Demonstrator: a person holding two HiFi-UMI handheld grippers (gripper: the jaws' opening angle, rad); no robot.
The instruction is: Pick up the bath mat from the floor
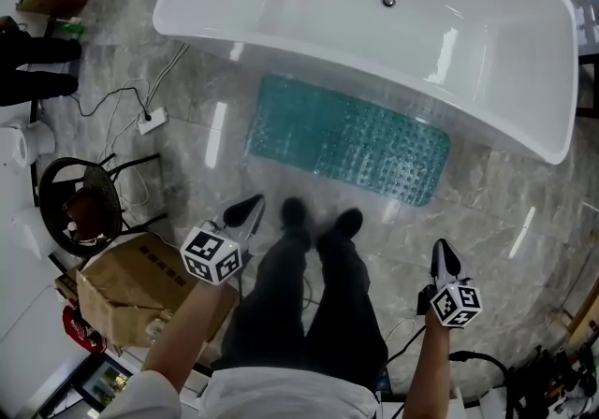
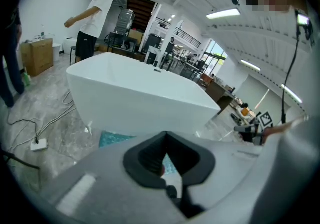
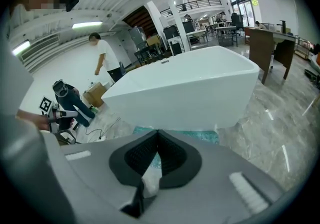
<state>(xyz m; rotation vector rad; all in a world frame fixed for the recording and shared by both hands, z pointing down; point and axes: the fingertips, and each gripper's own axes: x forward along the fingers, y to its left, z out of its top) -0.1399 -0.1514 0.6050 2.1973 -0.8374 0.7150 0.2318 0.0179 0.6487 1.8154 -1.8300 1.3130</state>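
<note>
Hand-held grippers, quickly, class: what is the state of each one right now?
Left hand-held gripper: closed, holding nothing.
Right hand-held gripper: closed, holding nothing.

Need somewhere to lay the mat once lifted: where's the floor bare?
Bare: floor right of the bath mat, between bathtub and right claw; also the strip between mat and shoes. Crowded: left, with cardboard box, chair, cables.

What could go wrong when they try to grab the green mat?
The bath mat lies flat on the shiny floor, so shut jaws on the left gripper and right gripper might slide over it. Its far edge sits by the bathtub, so a gripper could bump that. Loose cables lie nearby and might trip feet.
</note>
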